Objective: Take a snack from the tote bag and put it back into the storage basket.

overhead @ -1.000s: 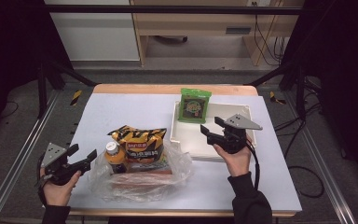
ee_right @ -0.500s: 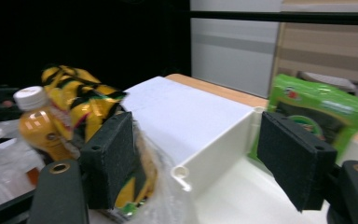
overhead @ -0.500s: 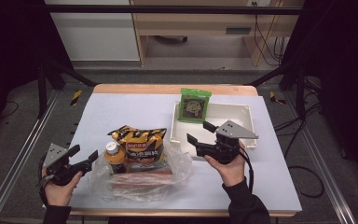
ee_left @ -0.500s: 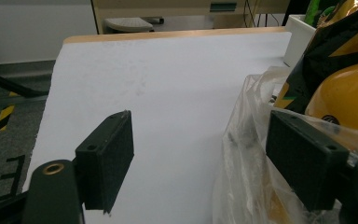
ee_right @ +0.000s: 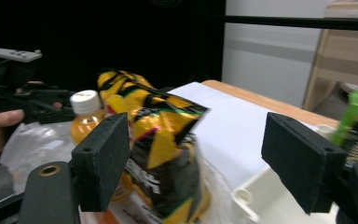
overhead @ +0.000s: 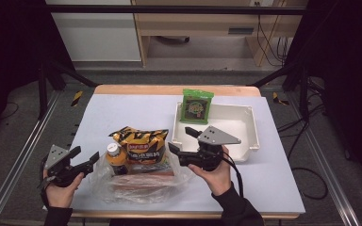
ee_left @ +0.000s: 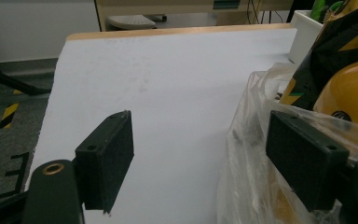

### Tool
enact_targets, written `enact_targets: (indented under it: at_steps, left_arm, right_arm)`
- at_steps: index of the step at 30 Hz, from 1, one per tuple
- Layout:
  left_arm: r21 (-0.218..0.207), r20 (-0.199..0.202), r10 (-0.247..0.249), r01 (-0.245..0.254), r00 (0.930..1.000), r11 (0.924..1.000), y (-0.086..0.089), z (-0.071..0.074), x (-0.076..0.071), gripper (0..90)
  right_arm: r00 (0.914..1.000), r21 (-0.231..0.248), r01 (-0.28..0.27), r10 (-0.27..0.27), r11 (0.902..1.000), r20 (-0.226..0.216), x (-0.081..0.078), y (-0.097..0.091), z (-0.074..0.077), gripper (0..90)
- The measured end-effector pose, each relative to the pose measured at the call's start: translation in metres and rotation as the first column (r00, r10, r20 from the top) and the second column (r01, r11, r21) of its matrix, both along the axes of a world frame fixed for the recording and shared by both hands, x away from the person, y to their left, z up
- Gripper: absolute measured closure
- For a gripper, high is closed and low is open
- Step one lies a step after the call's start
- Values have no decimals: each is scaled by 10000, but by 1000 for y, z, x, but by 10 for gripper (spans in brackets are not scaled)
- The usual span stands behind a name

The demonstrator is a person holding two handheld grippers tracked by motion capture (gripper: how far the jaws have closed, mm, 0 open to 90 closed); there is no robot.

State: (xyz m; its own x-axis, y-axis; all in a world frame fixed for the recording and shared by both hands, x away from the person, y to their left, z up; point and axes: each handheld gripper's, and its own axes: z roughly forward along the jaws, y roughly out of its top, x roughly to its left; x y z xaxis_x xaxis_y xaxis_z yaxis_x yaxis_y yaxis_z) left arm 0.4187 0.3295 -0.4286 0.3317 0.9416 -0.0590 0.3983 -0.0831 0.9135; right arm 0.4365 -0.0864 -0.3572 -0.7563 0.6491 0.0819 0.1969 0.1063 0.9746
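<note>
Down at the near left corner of the desk (overhead: pixel 122 110), just beside the clear plastic bag (overhead: pixel 136 194): the left gripper (overhead: pixel 87 153), fingers (ee_left: pixel 107 161) spread wide and clamping nothing, one pad lying right against the crinkled film in the left gripper view. Probably placed there to steady or catch the bag's edge while the other hand works. Over on the bag's far right side, between it and the white tray (overhead: pixel 252 127): the right gripper (overhead: pixel 180 139), fingers (ee_right: pixel 100 158) having just been opening further, now about as wide as can be, with nothing between them. Aimed, in the right gripper view, straight at the yellow-and-black chips bag (overhead: pixel 141 143), so judged to be lining up for a grasp on it, wide enough to take the puffy pack. As for that chips bag: standing propped at the plastic bag's far opening, leaning on the other goods, touched by neither gripper. Inside the plastic bag as well: an orange drink bottle (overhead: pixel 115 157) with a white cap, upright just left of the chips, and a flat reddish pack (overhead: pixel 141 178) lying underneath, under the film. Inside the tray: a single green packet (overhead: pixel 196 106), stood on edge against the far wall, the rest of the floor bare. Likely a sorting job, goods out of the bag and into the tray one by one, with plenty of room left there for the chips.
</note>
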Motion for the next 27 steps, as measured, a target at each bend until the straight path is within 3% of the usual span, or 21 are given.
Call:
enact_targets:
  at_steps: [3, 6, 8, 9, 17, 24, 27]
  left_arm:
    - [19, -53, 13, -13, 10000, 10000, 0, -1, 1, 226]
    - [-7, -47, 36, -36, 10000, 10000, 1, -1, 0, 226]
    - [-2, -29, 43, -43, 10000, 10000, 1, -1, 0, 225]
    - [-25, -15, 59, -59, 10000, 10000, 1, -1, 0, 226]
    - [40, -40, 95, -95, 9999, 9999, 2, -1, 1, 225]
    - [51, -2, 89, -89, 10000, 9999, 2, -1, 0, 225]
    - [75, -27, 78, -78, 10000, 9999, 2, -1, 1, 225]
  right_arm:
    - [9991, 65, -387, 388, 9992, -183, 1, 11, 0, 234]
    - [9982, -162, -557, 554, 9983, -240, 3, 24, -3, 233]
    - [9980, -210, -569, 563, 9982, -281, 4, 28, -4, 233]
    - [9984, -565, -479, 461, 9973, -317, 6, 37, -9, 234]
    - [9980, -1095, -389, 331, 9932, -543, 20, 58, -25, 229]
    - [9967, -829, -512, 457, 9952, -671, 31, 62, -30, 253]
    - [9954, -714, -697, 646, 9950, -710, 35, 64, -32, 310]
